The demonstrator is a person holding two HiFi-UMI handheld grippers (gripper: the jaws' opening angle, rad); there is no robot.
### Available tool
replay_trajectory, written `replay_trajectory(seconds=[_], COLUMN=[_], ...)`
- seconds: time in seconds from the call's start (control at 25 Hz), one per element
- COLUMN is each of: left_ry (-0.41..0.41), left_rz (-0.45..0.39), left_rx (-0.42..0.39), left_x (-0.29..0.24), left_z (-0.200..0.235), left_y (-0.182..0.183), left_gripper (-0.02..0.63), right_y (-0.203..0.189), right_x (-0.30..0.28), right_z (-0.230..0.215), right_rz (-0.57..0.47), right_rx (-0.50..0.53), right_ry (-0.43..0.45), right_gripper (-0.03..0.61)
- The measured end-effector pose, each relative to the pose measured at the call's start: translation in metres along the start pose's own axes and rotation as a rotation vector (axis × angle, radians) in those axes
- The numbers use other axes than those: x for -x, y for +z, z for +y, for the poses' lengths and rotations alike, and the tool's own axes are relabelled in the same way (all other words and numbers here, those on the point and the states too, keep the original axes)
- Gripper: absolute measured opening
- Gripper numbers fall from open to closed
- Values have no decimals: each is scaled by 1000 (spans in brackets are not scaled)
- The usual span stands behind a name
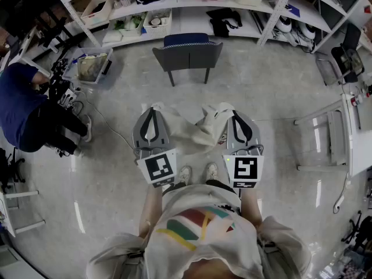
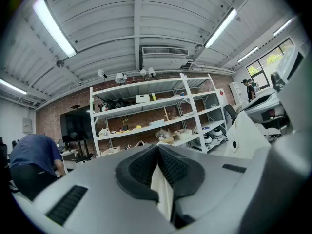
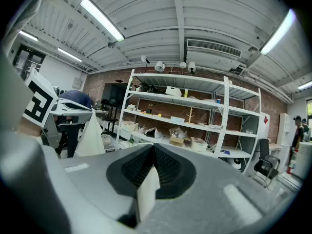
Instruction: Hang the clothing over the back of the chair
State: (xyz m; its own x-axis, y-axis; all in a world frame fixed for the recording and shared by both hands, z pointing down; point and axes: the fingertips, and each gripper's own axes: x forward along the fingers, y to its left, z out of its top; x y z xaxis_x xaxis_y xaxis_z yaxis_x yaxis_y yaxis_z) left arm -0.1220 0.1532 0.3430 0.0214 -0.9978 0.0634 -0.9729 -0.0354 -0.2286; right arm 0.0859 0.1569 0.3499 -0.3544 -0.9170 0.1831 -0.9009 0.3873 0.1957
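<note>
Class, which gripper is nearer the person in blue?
Left. The left gripper has the person in blue on its outer side; the right gripper lies farther, across the clothing.

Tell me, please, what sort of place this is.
Probably a workshop or lab, not a home: open metal shelves loaded with bins along a brick wall, strip lights on a bare ceiling, and a person bent over cabled equipment.
</note>
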Motion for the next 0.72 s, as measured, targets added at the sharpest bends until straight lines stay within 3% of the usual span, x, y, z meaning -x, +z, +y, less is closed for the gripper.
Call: replay_trajectory(seconds=[0.24, 0.72], left_ry=[3, 21], left_rz=[10, 11], left_rx=[-42, -24], left_x=[-2, -11], left_z=[-3, -5], left_y=[0, 4], left_gripper=[17, 17], right_y=[-2, -7], right_x=[-2, 0], right_z=[-2, -15], right_rz=[6, 11], right_rx=[-14, -7], right_ry=[9, 18], right_gripper=[6, 6])
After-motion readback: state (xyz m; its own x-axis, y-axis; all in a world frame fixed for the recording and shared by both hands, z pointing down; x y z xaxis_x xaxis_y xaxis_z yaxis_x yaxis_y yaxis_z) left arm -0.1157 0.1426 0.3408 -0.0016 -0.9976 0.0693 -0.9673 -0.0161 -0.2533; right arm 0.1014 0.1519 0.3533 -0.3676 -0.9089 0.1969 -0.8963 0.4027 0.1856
